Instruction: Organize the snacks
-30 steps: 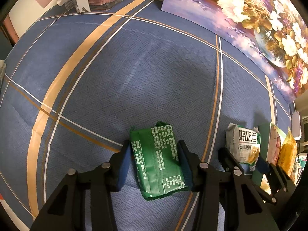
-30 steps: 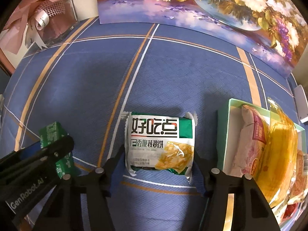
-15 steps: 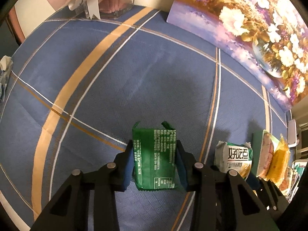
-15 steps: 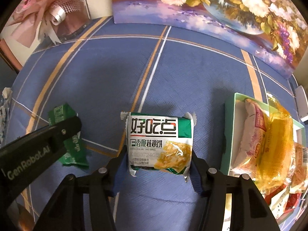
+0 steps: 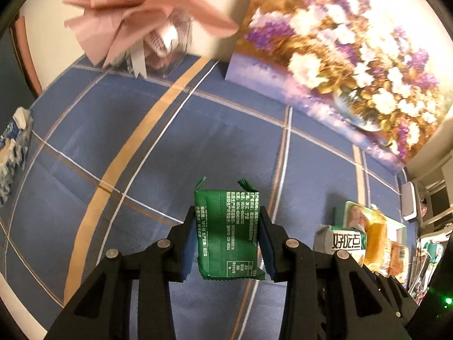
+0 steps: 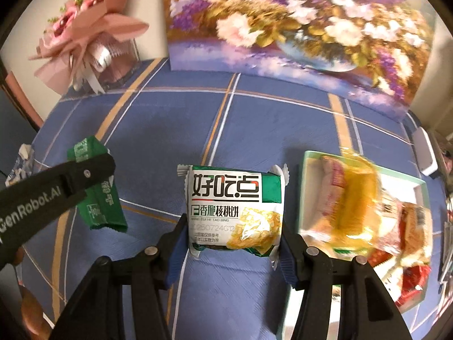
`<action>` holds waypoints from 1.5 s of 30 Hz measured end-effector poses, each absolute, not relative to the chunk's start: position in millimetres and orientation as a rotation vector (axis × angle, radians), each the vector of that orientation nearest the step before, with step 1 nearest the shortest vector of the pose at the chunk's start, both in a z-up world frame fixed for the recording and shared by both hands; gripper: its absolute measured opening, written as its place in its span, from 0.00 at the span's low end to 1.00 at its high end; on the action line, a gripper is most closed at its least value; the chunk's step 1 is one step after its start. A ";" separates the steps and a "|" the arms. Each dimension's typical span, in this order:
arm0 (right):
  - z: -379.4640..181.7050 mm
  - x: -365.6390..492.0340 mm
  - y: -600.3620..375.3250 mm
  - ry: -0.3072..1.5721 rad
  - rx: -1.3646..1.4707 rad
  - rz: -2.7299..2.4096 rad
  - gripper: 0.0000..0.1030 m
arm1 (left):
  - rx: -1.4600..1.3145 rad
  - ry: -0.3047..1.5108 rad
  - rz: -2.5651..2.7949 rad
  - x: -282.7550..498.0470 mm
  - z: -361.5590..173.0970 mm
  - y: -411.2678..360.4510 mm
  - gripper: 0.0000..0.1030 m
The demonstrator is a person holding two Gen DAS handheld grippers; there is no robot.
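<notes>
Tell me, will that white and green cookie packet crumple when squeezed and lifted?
Probably a little. The cookie packet keeps its flat shape between the right tongs, so it seems fairly stiff and light. Its glossy film may be slippery, and the cookie inside could crack.

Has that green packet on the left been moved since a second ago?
Yes. The green packet, clamped in the left tool, has lifted off the blue tablecloth; more wall now shows.

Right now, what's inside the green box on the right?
The green box holds wrapped snacks: a yellow packet, a pink-and-white one, and red and orange ones. Whatever lies beneath them is covered.
</notes>
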State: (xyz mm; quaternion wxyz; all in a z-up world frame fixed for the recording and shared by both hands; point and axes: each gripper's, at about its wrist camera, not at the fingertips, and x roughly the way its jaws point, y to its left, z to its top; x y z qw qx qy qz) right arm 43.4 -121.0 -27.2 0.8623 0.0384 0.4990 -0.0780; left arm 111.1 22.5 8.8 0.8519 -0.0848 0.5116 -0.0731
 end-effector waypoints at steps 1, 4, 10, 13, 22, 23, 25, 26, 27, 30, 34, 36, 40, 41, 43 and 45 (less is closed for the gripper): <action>-24.3 40.0 -122.5 1.040 0.086 -0.167 0.58 | -0.178 1.066 -0.160 108.7 12.7 21.8 0.40; -15.5 27.9 -131.1 1.017 0.111 -0.185 0.58 | -0.179 1.033 -0.183 100.7 26.0 17.2 0.40; 2.4 4.2 -153.2 0.961 0.166 -0.222 0.58 | -0.166 0.971 -0.225 81.5 49.9 7.0 0.40; 9.5 -8.2 -167.2 0.934 0.189 -0.249 0.58 | -0.145 0.941 -0.243 71.7 59.3 -1.2 0.40; 15.9 -41.2 -225.4 0.891 0.297 -0.345 0.58 | -0.116 0.904 -0.334 44.1 73.7 -36.5 0.40; 16.2 -44.8 -233.5 0.889 0.311 -0.360 0.58 | -0.113 0.902 -0.345 42.0 74.0 -41.1 0.40; 16.7 -51.8 -248.9 0.883 0.333 -0.390 0.58 | -0.102 0.908 -0.370 38.6 72.9 -52.1 0.40; 16.9 -56.2 -258.4 0.880 0.348 -0.408 0.58 | -0.092 0.912 -0.383 36.6 71.6 -59.7 0.40; 17.0 -59.2 -263.3 0.878 0.357 -0.419 0.58 | -0.083 0.914 -0.393 35.2 70.7 -64.5 0.40; 14.7 -69.4 -286.2 0.872 0.399 -0.460 0.58 | -0.050 0.925 -0.431 28.7 66.2 -85.9 0.40; 9.2 -80.5 -313.1 0.868 0.446 -0.505 0.58 | -0.015 0.945 -0.478 21.6 59.0 -109.3 0.40; 7.3 -84.8 -321.1 0.867 0.462 -0.517 0.58 | 0.008 0.955 -0.498 18.2 55.2 -121.5 0.40; 4.2 -88.6 -328.9 0.867 0.481 -0.522 0.58 | 0.047 0.973 -0.523 12.1 47.5 -138.0 0.40; 3.8 -88.1 -328.9 0.869 0.481 -0.519 0.58 | 0.055 0.979 -0.528 11.3 45.2 -141.1 0.40; 2.3 -86.4 -327.7 0.875 0.480 -0.511 0.58 | 0.068 0.998 -0.537 10.6 39.6 -146.8 0.40; 0.4 -84.6 -326.2 0.882 0.478 -0.504 0.58 | 0.083 1.014 -0.536 10.2 34.6 -150.7 0.40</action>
